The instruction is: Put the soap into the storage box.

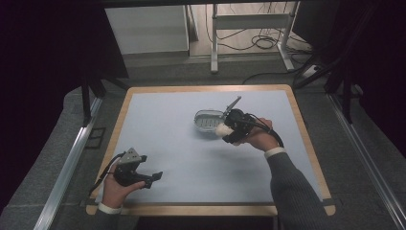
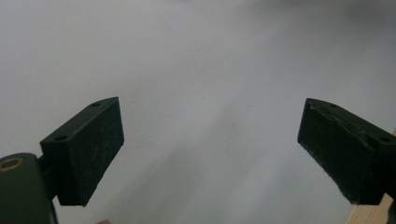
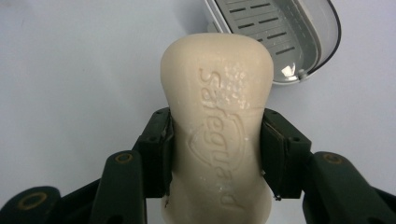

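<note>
We work at a wood-edged table with a pale blue-grey top (image 1: 191, 158), with grey floor around it and a white metal frame with cables (image 1: 249, 33) at the far side. Our left gripper (image 1: 155, 176) rests near the table's near left corner, its 2 jaws spread wide over bare surface. Our right gripper (image 3: 215, 144) pinches a cream, waisted bar of soap (image 3: 217, 126) between its pads, just beside the open grey plastic soap dish with a slotted tray (image 3: 299, 32) near the middle.

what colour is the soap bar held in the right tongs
Cream, off-white soap bar with an embossed brand word; it shows best in the right gripper view.
</note>
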`<state>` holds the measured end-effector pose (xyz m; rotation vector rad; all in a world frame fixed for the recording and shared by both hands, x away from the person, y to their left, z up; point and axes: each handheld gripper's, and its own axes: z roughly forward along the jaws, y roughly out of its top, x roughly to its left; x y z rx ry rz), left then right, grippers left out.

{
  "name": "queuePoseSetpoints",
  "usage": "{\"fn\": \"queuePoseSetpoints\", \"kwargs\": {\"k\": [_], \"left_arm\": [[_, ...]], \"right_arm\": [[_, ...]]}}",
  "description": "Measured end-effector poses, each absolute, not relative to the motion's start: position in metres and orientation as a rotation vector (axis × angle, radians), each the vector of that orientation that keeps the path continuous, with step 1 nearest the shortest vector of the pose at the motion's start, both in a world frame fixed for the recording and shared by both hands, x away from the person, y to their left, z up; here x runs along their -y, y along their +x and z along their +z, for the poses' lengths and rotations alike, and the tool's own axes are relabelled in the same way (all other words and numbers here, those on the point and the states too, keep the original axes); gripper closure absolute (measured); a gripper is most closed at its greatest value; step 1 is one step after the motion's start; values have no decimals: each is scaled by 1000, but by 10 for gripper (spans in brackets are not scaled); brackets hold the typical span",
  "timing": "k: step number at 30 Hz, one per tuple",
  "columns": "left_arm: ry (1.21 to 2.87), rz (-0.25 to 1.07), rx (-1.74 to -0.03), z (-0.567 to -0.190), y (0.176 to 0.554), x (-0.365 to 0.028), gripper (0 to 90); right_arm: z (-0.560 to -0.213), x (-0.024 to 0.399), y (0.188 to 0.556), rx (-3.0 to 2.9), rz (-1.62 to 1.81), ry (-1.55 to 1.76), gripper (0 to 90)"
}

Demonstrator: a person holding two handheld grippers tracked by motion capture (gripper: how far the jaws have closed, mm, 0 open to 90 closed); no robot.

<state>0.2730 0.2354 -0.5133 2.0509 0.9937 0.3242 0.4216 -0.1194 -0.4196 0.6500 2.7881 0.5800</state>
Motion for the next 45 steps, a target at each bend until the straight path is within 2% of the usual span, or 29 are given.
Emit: {"fn": "queuePoseSetpoints", "kwargs": {"k": [45], "left_arm": [[2051,327,-992,-512,273,-237,75]], "right_arm": [[-421,91,467,-2766,516,692,495]]}}
